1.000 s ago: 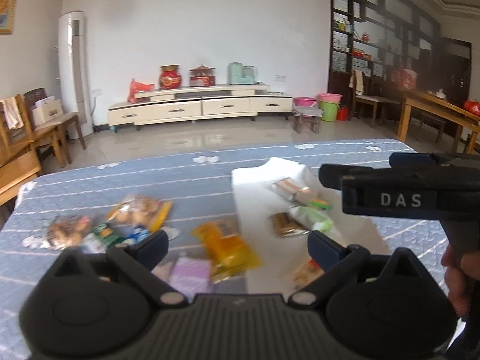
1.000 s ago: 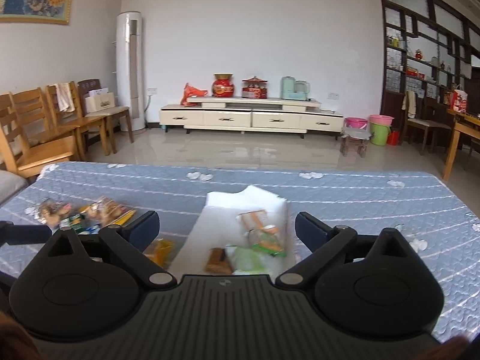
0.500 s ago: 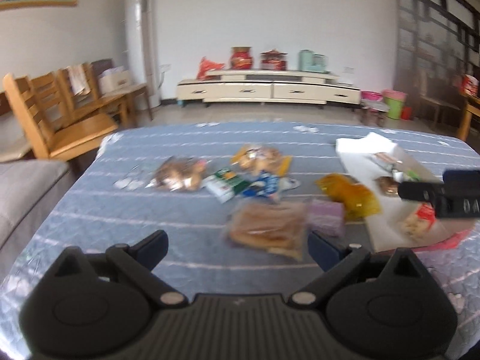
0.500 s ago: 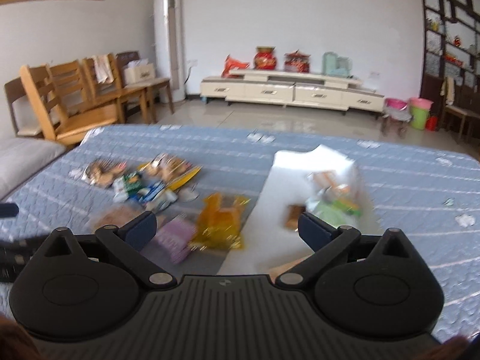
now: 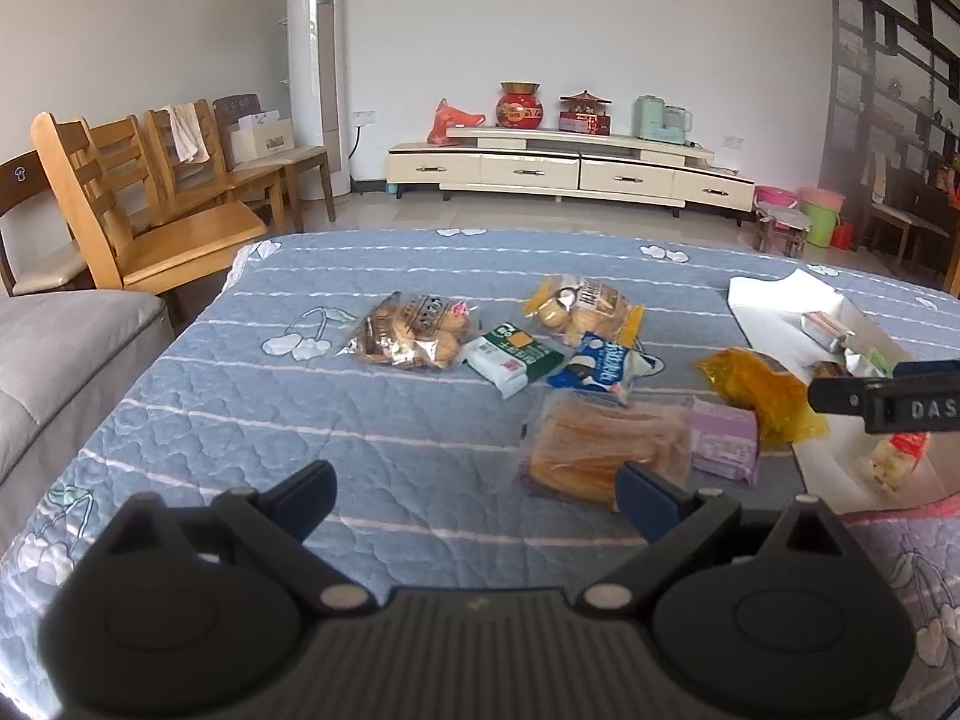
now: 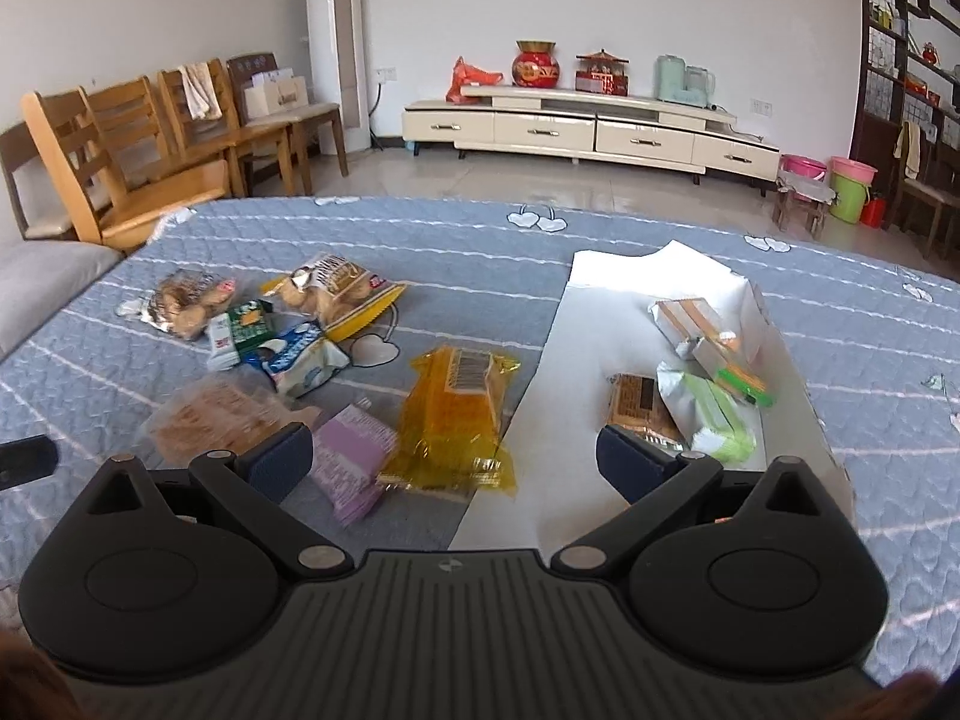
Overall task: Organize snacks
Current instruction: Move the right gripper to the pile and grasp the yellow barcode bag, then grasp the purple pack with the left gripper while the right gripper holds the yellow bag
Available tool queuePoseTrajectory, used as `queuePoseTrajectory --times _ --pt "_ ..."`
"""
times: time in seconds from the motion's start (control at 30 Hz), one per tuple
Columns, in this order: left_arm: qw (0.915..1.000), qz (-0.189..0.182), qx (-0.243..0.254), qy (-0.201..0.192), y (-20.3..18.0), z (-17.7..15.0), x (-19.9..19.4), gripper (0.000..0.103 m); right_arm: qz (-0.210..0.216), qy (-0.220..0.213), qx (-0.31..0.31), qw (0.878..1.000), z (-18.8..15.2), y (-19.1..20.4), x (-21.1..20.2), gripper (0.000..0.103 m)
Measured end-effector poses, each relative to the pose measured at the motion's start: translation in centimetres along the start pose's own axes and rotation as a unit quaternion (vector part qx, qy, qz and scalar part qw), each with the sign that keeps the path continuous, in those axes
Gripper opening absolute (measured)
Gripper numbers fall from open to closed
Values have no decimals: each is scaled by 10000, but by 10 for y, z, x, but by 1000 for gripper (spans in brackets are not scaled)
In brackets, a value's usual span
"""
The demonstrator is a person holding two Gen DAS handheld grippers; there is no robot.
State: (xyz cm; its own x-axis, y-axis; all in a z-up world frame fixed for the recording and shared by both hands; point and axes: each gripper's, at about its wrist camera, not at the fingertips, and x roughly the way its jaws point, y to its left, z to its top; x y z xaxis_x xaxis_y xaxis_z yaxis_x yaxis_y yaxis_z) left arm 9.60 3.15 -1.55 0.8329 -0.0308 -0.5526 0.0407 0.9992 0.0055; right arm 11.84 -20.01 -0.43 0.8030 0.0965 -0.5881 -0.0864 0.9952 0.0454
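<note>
Several snack packets lie on a blue quilted table: a clear cookie bag [image 5: 414,330], a green packet [image 5: 513,358], a blue-white packet [image 5: 603,367], a bread bag [image 5: 600,444], a purple packet [image 6: 354,459] and an orange bag [image 6: 459,420]. A white paper sheet [image 6: 576,372] at the right holds a few wrapped snacks [image 6: 696,324]. My left gripper [image 5: 474,495] is open and empty above the table's near side. My right gripper [image 6: 453,459] is open and empty over the orange bag; its side shows in the left wrist view [image 5: 888,402].
Wooden chairs [image 5: 150,198] stand left of the table, beside a grey cushion [image 5: 54,348]. A white TV cabinet [image 5: 570,171] lines the far wall. Pink and green buckets [image 6: 840,180] stand at the right.
Both grippers have swung left and pulled back, bringing the loose packets on the left of the table into view. Both stay open and empty.
</note>
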Motion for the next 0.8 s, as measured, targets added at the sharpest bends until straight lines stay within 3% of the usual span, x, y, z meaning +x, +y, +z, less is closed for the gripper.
queuePoseTrajectory --times 0.57,0.6,0.67,0.7,0.8 --pt "9997 0 -114 196 18 -3 17 99 -269 938 73 9952 28 11 111 103" --pt "9997 18 -120 202 19 -3 17 99 -189 969 109 9951 27 11 115 101" --pt "9997 10 -130 202 18 -1 18 99 -112 978 158 9950 25 11 119 76" --pt "9997 -14 -125 197 16 0 18 99 -106 983 105 9950 23 12 120 57" --pt "9998 -127 -29 163 7 2 17 99 6 875 177 9960 20 6 112 51"
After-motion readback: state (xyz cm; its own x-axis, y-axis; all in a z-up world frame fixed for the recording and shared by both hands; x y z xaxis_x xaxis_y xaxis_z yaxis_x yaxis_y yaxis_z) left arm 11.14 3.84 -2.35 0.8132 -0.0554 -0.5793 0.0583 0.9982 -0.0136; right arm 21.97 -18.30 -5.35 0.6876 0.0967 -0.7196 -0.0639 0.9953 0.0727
